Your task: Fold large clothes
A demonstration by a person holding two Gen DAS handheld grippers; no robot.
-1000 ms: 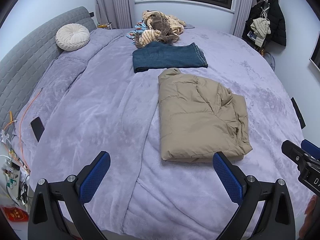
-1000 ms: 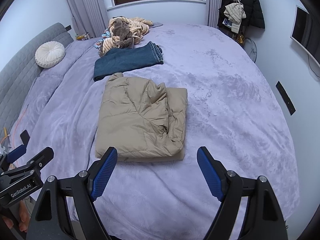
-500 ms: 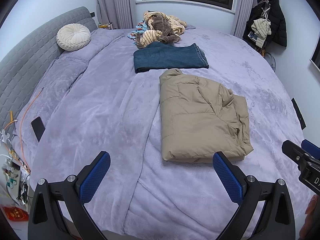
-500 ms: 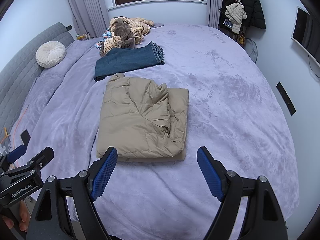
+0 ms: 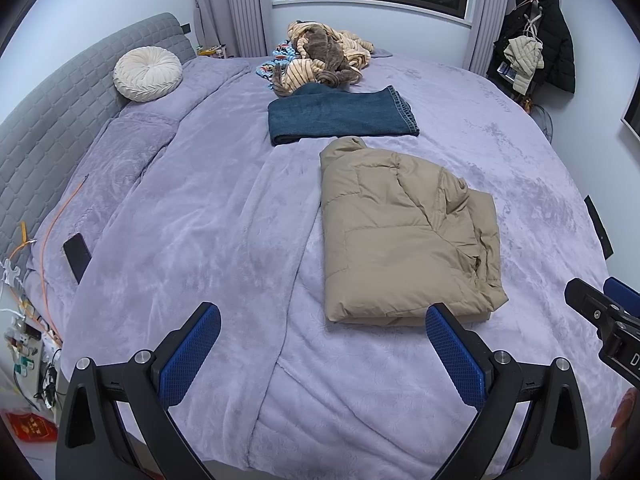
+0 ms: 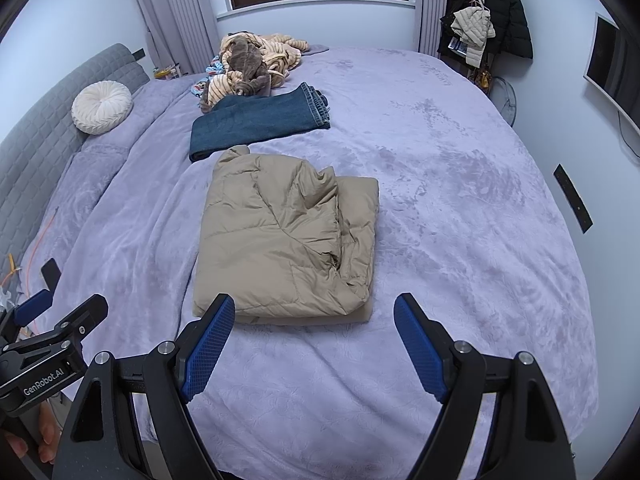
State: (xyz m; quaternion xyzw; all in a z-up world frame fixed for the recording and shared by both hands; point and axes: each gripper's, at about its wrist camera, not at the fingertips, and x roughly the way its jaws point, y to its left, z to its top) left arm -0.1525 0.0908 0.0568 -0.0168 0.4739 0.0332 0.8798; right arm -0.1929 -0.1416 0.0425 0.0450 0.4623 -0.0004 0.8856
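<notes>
A tan puffer jacket (image 5: 404, 232) lies folded into a rectangle on the lilac bed; it also shows in the right wrist view (image 6: 288, 236). Folded blue jeans (image 5: 340, 116) lie beyond it, also in the right wrist view (image 6: 260, 120). A heap of unfolded striped and brown clothes (image 5: 320, 60) sits at the far end. My left gripper (image 5: 320, 350) is open and empty, above the bed's near edge, left of the jacket. My right gripper (image 6: 314, 344) is open and empty, just short of the jacket's near edge.
A round white cushion (image 5: 147, 74) leans on the grey headboard (image 5: 40, 128). A black phone (image 5: 77, 258) and an orange cable lie at the bed's left edge. Coats hang on a rack (image 5: 536, 48) at the far right. A wall screen (image 6: 612, 68) is on the right.
Both grippers have drifted slightly; the views shifted a little, so the jacket sits a touch lower and further right in frame. Nothing was grasped or moved.
</notes>
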